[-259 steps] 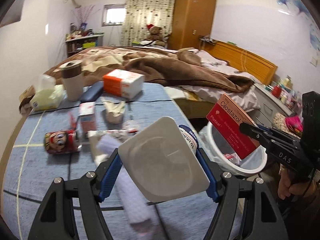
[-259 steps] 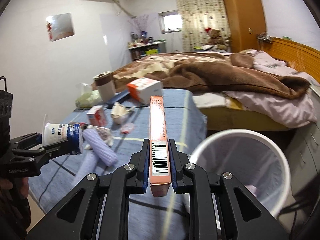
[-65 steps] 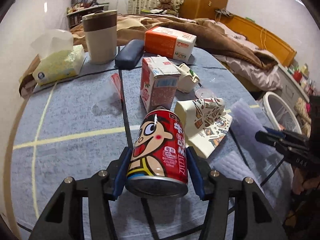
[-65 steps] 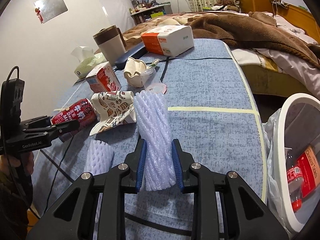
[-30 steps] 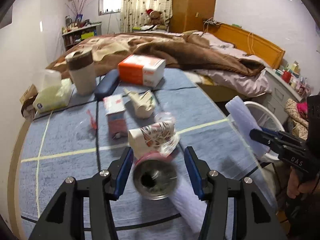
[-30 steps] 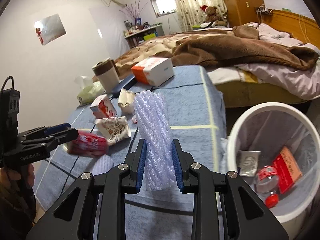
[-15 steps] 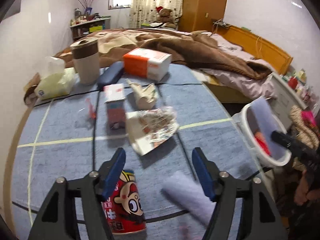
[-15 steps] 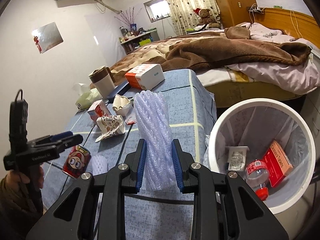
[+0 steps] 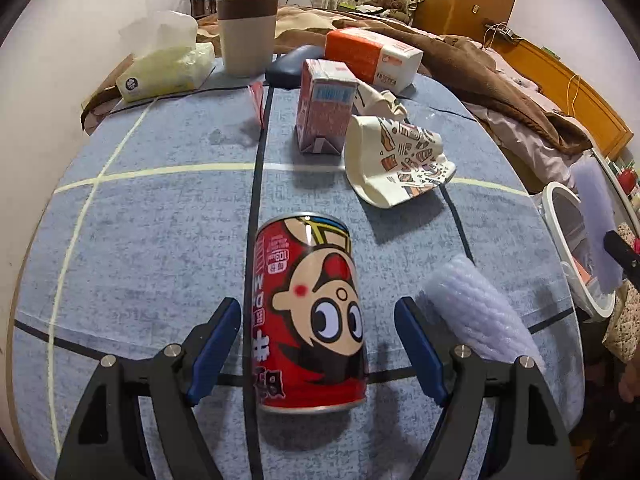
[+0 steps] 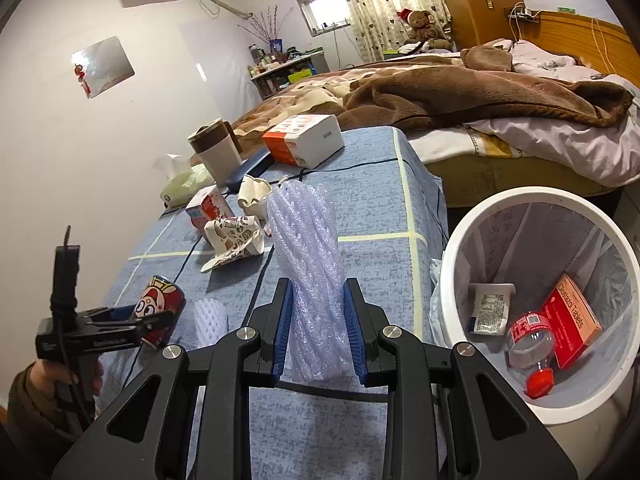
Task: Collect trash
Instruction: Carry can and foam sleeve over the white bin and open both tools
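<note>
A red cartoon drink can [image 9: 308,312] stands upside down on the blue table. My left gripper [image 9: 318,322] is open around it, fingers apart from its sides; both show in the right wrist view, gripper [image 10: 154,326], can [image 10: 160,304]. My right gripper [image 10: 318,320] is shut on a roll of pale purple bubble wrap [image 10: 306,268], held upright beside the white trash bin [image 10: 464,240]. A second foam roll [image 9: 476,312] lies right of the can. A crushed paper cup [image 9: 396,160] and a pink carton [image 9: 324,108] lie beyond.
The bin holds a red medicine box [image 10: 572,320], a bottle [image 10: 528,344] and a white packet. At the table's far end stand a tissue pack [image 9: 164,68], a brown-lidded cup [image 9: 248,32], an orange box [image 9: 368,56] and a dark case. A bed lies behind.
My left gripper dropped the can, which now stands on the table, and has come down with open fingers on either side of it. The right gripper keeps the bubble wrap near the bin.
</note>
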Demonstrator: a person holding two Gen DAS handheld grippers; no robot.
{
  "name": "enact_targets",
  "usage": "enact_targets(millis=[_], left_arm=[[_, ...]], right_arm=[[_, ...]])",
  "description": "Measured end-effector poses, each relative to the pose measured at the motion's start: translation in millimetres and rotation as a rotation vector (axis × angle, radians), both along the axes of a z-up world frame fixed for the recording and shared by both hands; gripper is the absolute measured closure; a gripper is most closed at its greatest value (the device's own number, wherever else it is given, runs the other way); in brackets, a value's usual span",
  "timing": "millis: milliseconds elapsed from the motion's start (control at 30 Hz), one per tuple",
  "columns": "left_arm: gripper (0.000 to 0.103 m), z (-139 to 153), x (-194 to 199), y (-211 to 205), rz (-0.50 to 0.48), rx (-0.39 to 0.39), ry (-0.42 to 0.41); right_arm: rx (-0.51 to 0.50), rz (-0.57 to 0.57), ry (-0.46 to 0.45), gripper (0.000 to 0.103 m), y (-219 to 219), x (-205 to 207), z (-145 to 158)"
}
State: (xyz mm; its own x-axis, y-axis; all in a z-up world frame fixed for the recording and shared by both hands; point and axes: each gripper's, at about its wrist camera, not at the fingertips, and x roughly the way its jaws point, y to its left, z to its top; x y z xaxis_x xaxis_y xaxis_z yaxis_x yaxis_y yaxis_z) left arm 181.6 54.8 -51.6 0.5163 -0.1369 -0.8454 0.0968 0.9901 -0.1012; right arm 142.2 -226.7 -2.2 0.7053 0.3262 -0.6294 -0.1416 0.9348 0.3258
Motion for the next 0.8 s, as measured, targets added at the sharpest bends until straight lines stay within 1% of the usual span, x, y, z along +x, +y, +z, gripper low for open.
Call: enact_targets(millis=[33,100,133,167,233,433,500,633,800], left_arm=[[0.029,-2,0,-1,0.0,0.003,0.003],[0.036,-4,0,-3,-0.009,-0.005,0.008],[0.043,-6,1,-3,-0.008,-0.004,0.017],[0.049,-7,2,-3,-0.008,-0.003,0.027],[0.049,-6,1,-4,-0.007,-0.015,0.02],[0.049,6,-2,-11,-0.004,0.003,-0.025],[0.049,15,-4,-16,-0.017,0.01,-0.046],[0.049,38,-11,-31,-0.054,-0.005,-0.098],[0.049,67,-19,-58,-0.122,-0.03,-0.164]], right_arm=[[-0.001,0.0,0.001,0.076,0,0,0],[-0.002,-0.004,0.002,0.076,-1,-1,0],[-0.002,-0.005,0.003,0.076,-2,-1,0],[-0.002,-0.007,0.003,0.076,-3,-1,0],[-0.002,-0.011,0.004,0.076,-5,-2,-1],[0.006,-0.023,0.008,0.076,-9,-3,-3],[0.004,-0.024,0.001,0.076,-10,-5,0],[0.006,-0.04,-0.022,0.076,-16,-9,8],[0.002,-0.07,-0.048,0.076,-29,-15,17]])
